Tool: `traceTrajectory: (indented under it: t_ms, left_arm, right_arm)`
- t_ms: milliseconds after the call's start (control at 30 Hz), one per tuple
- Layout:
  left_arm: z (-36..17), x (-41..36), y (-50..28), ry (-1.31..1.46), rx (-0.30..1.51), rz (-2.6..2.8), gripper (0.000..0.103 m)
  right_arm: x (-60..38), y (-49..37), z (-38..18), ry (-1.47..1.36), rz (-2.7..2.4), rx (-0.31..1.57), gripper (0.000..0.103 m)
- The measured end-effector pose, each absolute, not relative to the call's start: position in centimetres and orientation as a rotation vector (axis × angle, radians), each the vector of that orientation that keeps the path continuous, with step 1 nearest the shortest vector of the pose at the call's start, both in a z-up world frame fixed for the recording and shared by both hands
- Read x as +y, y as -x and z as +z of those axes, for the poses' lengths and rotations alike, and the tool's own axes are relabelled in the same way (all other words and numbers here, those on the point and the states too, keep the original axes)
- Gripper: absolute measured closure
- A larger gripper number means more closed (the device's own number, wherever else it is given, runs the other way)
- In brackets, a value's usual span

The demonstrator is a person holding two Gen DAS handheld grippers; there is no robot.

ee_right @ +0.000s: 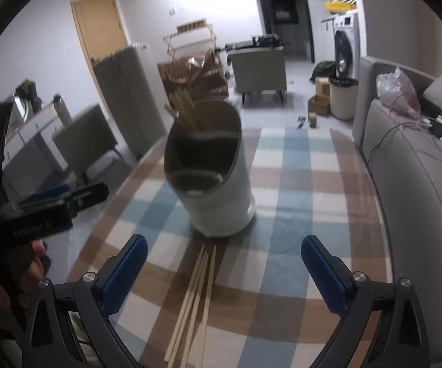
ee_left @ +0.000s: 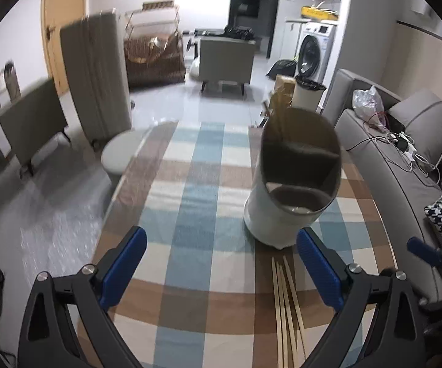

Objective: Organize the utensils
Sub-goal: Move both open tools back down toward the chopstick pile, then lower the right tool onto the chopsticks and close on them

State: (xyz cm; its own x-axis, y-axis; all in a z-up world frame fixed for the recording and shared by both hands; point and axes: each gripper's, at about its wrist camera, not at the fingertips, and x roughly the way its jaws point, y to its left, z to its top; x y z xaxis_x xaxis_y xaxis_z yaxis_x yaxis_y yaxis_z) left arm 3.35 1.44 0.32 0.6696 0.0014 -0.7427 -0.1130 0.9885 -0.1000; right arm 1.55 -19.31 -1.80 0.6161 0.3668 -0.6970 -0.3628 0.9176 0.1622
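Note:
A white utensil holder [ee_left: 288, 202] with divided compartments stands on the checked tablecloth [ee_left: 190, 214]; several chopsticks stick up from its far compartment. Loose wooden chopsticks [ee_left: 286, 309] lie on the cloth just in front of it. My left gripper [ee_left: 221, 263] hovers open, with the chopsticks near its right finger and nothing between the pads. In the right wrist view the holder [ee_right: 217, 184] is ahead and the loose chopsticks [ee_right: 194, 300] lie between the wide-open fingers of my right gripper [ee_right: 224, 266], untouched. The left gripper's body [ee_right: 36, 214], held by a hand, shows at the left.
A grey sofa [ee_left: 405, 159] with cables, a plastic bag and a checked cushion runs along the table's right side. A round stool [ee_left: 119, 153] and grey chairs stand left of the table. Further back are a bin, boxes and a washing machine.

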Motion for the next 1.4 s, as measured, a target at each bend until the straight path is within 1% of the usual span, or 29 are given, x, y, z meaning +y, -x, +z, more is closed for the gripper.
traceTrajectory:
  t_ms: [33,167,200,267,333,367,500,567,700,767,833,933,1033,1067,1100,1400]
  left_arm:
    - [0.1,1.7,-3.5,0.156,0.85,0.07,0.007]
    - [-0.1,2.9,-3.9,0.2,0.881,0.116,0.007]
    - [0.0,3.2,-4.0,0.201,0.889,0.133,0.007]
    - [-0.4,3.7,-4.3,0.203,0.899,0.15,0.007]
    - [-0.8,4.1,-4.4,0.209,0.918,0.165,0.007]
    - [-0.8,4.4,-4.4,0.228,0.931,0.165,0.007]
    - [-1.2,5.1,-4.7,0.233,0.96,0.172,0.007]
    - [-1.2,5.4,-4.5,0.239,0.967,0.165,0.007]
    - [-1.2,6.3,-4.7,0.254,0.981,0.162,0.007]
    - [-1.3,6.7,-4.8,0.26,0.988,0.161,0.007]
    - [-1.5,7.1,-4.8,0.27,0.994,0.161,0.007]
    - [-1.6,7.6,-4.6,0.272,1.002,0.166,0.007]
    - [-1.8,8.0,-4.9,0.269,1.008,0.168,0.007]
    - [-1.9,8.0,-4.8,0.27,1.01,0.169,0.007]
    - [-1.9,8.1,-4.8,0.269,1.011,0.17,0.007]
    - [-2.2,8.7,-5.0,0.276,1.024,0.174,0.007]
  right_arm:
    - [-19.0,-1.7,-2.3,0.009,0.419,0.82,0.004]
    - [-18.2,-2.8,-4.0,0.023,0.419,0.898,0.017]
    - [-18.0,-3.1,-4.4,0.017,0.423,0.919,0.018]
    - [-17.6,-4.0,-5.5,0.021,0.413,0.968,0.026]
    - [-17.1,-4.6,-6.6,0.027,0.405,1.014,0.031]
    - [-16.8,-5.2,-7.4,0.03,0.402,1.052,0.033]
    - [-16.2,-6.4,-9.4,0.024,0.39,1.118,0.034]
    - [-15.7,-6.8,-10.2,0.035,0.384,1.137,0.039]
    - [-14.7,-7.5,-11.6,0.09,0.364,1.167,0.042]
    - [-14.3,-7.8,-12.3,0.1,0.365,1.184,0.052]
    - [-13.9,-8.1,-12.9,0.1,0.368,1.202,0.058]
    - [-13.2,-8.3,-13.1,0.132,0.371,1.203,0.066]
    - [-12.7,-8.3,-13.0,0.174,0.363,1.188,0.068]
    - [-12.5,-8.4,-13.1,0.187,0.358,1.194,0.073]
    - [-12.4,-8.4,-13.2,0.188,0.36,1.201,0.075]
    - [-10.6,-8.4,-13.4,0.288,0.354,1.177,0.076]
